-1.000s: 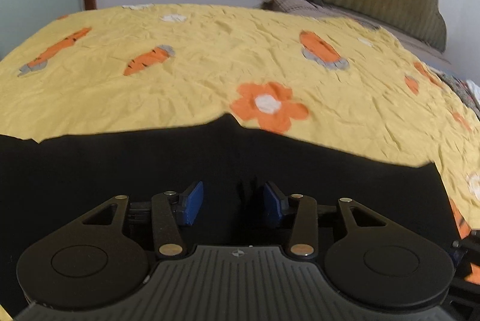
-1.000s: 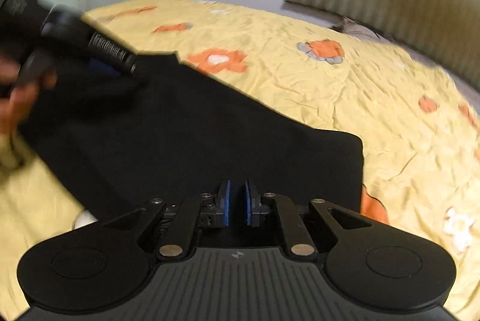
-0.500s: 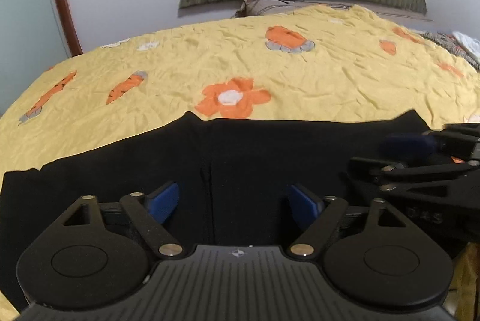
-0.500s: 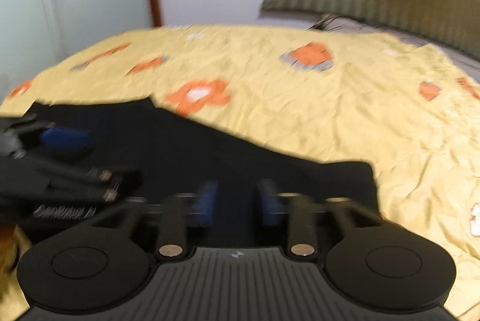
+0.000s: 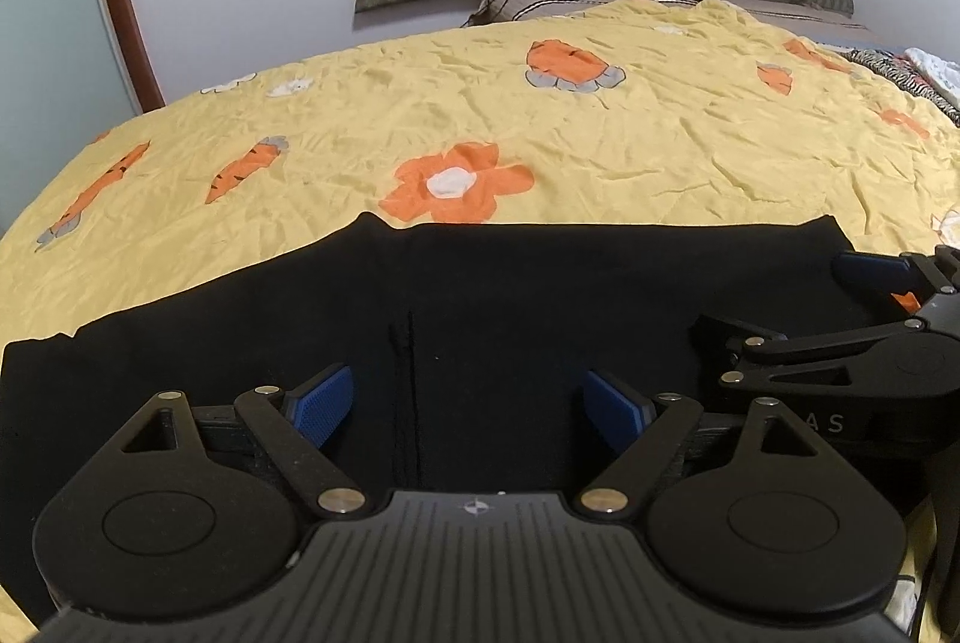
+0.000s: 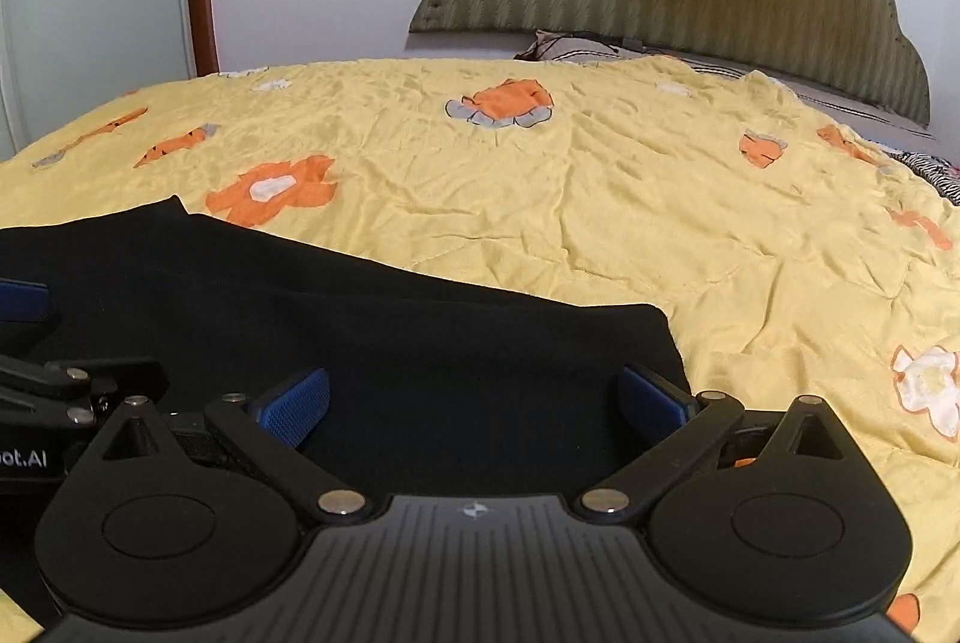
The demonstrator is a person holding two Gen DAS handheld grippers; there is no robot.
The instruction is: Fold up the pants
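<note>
While just opening, left hand-held gripper [image 5: 465, 403], right hand-held gripper [image 6: 474, 403], empty above pants [image 5: 540, 295]

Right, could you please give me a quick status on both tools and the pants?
Left tool open, right tool open, both just released. Black pants flat on yellow bedspread, folded edge lined up. Nothing in the way.

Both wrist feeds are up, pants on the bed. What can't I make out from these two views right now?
- Black pants: near edge hidden behind the left gripper body in the left wrist view; the left end runs off the frame edge.
- Fold layers: fabric too dark to count in either view.
- Right gripper: only partly in the left wrist view, cut by the right edge.
- Yellow carrot-print bedspread: whatever lies under the pants is covered.
</note>
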